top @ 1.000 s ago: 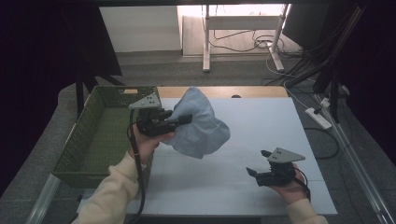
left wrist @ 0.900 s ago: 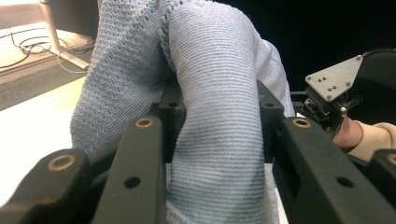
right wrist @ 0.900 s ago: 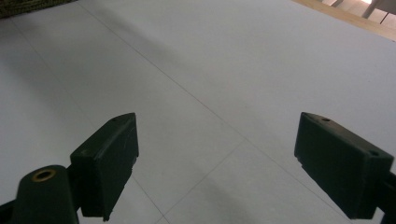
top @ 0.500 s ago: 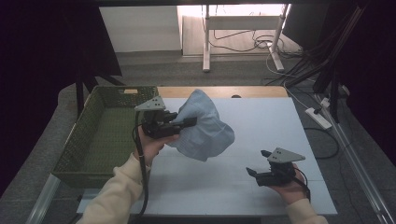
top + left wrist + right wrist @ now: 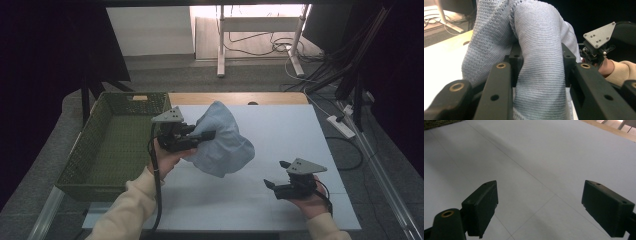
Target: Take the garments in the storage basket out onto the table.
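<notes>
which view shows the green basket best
The high view: the green basket sits whole at the table's left edge, beside the left gripper holding the blue knit cloth. The right gripper view catches just a sliver of it at the top left corner.

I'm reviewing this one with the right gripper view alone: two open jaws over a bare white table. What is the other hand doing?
Observer: The left gripper is shut on a light blue knitted cloth, holding it up off the table.
Operator: Bunched or spread?
Observer: Bunched; in the left gripper view a thick fold sits squeezed between the jaws.
Operator: Anywhere to put it?
Observer: A green basket stands at the table's left edge, beside that gripper.
</notes>
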The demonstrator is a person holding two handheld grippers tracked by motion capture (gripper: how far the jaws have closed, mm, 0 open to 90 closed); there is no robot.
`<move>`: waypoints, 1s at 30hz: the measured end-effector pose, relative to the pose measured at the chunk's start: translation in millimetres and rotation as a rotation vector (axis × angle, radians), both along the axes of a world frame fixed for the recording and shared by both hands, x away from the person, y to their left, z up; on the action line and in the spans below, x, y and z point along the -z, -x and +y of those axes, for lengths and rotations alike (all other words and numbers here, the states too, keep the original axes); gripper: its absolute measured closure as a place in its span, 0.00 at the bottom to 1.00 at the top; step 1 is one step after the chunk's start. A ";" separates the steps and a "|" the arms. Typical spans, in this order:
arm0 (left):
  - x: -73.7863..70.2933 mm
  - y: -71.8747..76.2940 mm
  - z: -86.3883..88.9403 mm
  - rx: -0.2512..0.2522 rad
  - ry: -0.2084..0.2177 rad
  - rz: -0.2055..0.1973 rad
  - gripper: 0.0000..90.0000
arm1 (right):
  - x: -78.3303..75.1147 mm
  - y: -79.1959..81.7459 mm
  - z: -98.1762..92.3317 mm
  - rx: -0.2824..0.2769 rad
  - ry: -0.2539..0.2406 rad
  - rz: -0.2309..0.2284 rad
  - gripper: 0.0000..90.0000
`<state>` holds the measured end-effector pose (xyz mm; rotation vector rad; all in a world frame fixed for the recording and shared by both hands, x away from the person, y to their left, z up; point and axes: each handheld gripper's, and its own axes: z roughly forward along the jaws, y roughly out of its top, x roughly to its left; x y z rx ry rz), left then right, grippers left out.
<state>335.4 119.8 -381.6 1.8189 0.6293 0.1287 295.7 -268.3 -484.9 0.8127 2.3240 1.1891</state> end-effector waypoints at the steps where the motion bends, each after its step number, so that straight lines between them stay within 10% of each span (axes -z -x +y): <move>1: 0.9 -0.1 -0.7 0.002 -0.001 0.002 0.72 | 0.0 0.1 0.1 0.000 0.000 0.000 0.16; 30: 43.0 -2.9 -20.1 0.031 -0.028 0.085 0.71 | 0.0 0.2 -0.1 0.000 -0.001 0.000 0.16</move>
